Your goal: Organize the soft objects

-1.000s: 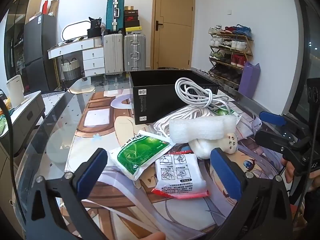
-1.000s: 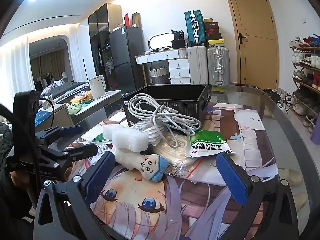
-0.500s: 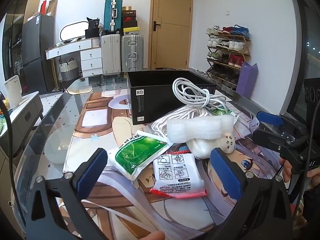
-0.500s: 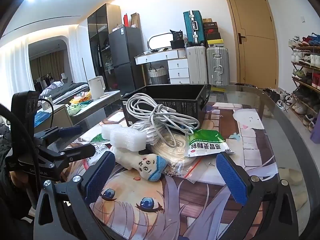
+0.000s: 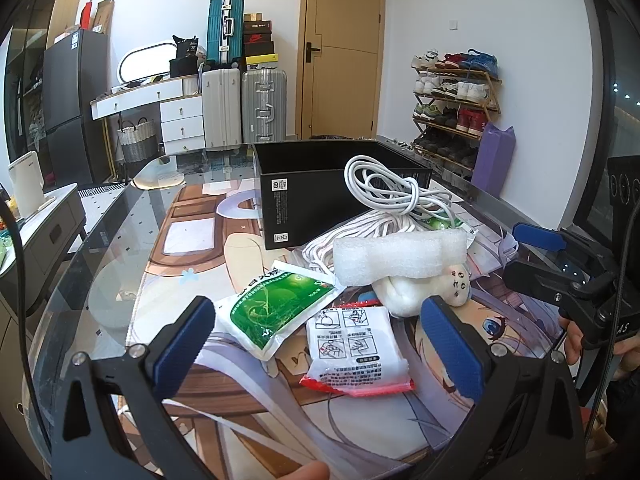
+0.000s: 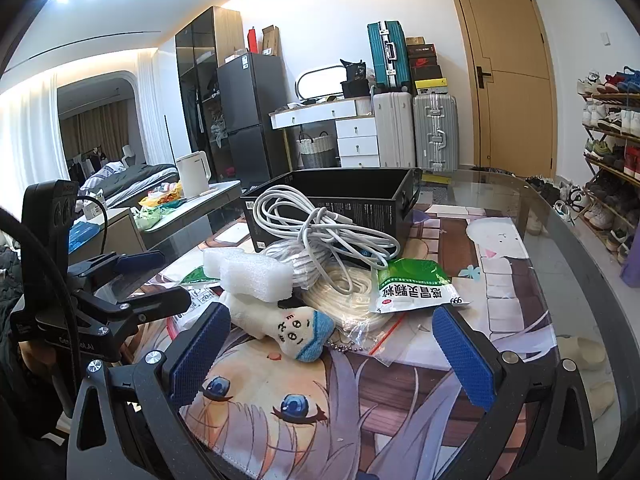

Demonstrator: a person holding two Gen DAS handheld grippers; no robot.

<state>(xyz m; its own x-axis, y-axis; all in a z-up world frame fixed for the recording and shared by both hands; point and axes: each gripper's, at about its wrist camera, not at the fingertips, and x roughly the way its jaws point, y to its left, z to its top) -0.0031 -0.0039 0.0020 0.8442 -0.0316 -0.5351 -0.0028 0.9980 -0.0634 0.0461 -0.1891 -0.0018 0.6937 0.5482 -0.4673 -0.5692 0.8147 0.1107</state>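
Blue-padded left gripper (image 5: 320, 340) spread wide, holding nothing, hovering above the mat. Between its fingers in the left wrist view: green sachet (image 5: 276, 306) and white instruction packet (image 5: 352, 346) with a red zip edge, both flat on the printed mat (image 5: 200, 264), neither touched. Just beyond, white foam block (image 5: 400, 256) sits on top of a cream plush toy (image 5: 420, 292); the right finger pad (image 5: 452, 352) covers the toy's lower edge. Behind: coiled white cable (image 5: 392, 192) piled on rope (image 5: 352, 236), leaning against the black box (image 5: 320, 184). Box interior not visible from here. Right gripper (image 5: 556, 264) enters from the right edge, partly cut off, a hand (image 5: 576, 340) behind it mostly hidden.

Right wrist view: right gripper (image 6: 332, 352) also wide apart, empty, touching nothing. Plush toy (image 6: 288, 324) with blue cap lies just ahead of the left pad (image 6: 200, 352), foam block (image 6: 252, 276) resting on it. Second green sachet (image 6: 412, 284) sits on the rope coil (image 6: 348, 288), a clear bag under it hard to make out. Cable (image 6: 316, 228) drapes over the box's (image 6: 360, 200) front wall. Left gripper (image 6: 132, 280) shows at the left, its fingers parted, body cut by the frame.
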